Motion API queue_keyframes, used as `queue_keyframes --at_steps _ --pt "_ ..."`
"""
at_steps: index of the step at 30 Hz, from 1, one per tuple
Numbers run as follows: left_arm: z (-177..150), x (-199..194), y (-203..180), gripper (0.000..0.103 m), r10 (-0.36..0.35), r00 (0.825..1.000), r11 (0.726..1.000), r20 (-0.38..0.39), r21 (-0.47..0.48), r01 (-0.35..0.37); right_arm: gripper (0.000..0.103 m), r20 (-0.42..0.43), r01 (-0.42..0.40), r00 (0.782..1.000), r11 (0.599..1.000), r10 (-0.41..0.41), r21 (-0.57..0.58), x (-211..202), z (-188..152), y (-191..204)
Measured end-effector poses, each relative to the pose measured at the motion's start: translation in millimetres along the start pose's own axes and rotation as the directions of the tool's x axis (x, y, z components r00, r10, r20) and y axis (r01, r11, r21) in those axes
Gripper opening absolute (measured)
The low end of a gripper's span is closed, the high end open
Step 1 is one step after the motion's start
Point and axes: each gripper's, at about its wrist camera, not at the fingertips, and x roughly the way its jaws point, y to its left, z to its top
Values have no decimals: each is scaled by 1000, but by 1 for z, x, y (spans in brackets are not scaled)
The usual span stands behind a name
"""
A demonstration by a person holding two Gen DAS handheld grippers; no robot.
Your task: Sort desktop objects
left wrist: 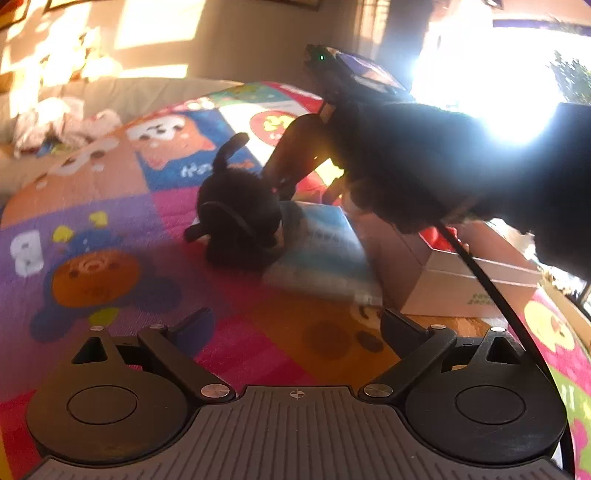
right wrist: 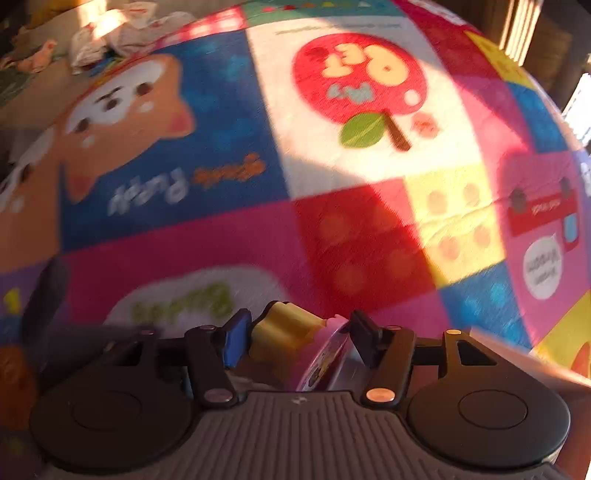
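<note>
My right gripper (right wrist: pixel 295 332) is shut on a small toy with a yellow cylinder part (right wrist: pixel 282 332) and a pink round part (right wrist: pixel 325 358), held just above the colourful cartoon mat (right wrist: pixel 221 147). My left gripper (left wrist: pixel 295 325) is open and empty, low over the mat (left wrist: pixel 110 229). In the left wrist view the right gripper's body (left wrist: pixel 369 122) reaches in from the upper right, with its tips hidden near black headphones (left wrist: pixel 236 218). The headphones lie partly on a light blue book or box (left wrist: pixel 325 251).
A cardboard box (left wrist: pixel 469 273) with red contents stands at the right of the left wrist view, with a black cable (left wrist: pixel 491 288) crossing it. Crumpled white cloth or paper (left wrist: pixel 55 125) lies at the mat's far left edge, and shows in the right wrist view (right wrist: pixel 122 33). Strong sunlight glares from the right.
</note>
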Motion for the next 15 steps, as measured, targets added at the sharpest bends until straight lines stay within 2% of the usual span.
queue_keyframes --at_steps 7,8,9,10,13,15 --pt "-8 -8 -18 101 -40 998 995 -48 87 44 58 -70 -180 982 979 174 -96 -53 -64 24" --pt "-10 -11 -21 101 -47 998 994 -51 100 52 57 -50 -188 982 976 184 -112 -67 -71 25" --pt "-12 -13 -24 101 -50 997 992 -54 113 56 49 -12 -193 981 974 193 -122 -82 -76 23" --pt "-14 -14 -28 101 -49 997 990 -57 126 56 46 35 -198 978 971 204 -131 -99 -80 19" --pt "-16 -15 -36 101 -30 998 987 -60 158 39 42 188 -206 955 970 228 -126 -149 -91 -2" --pt "-17 -14 -40 101 -16 998 985 -63 172 26 42 250 -202 942 973 224 -109 -175 -104 -20"
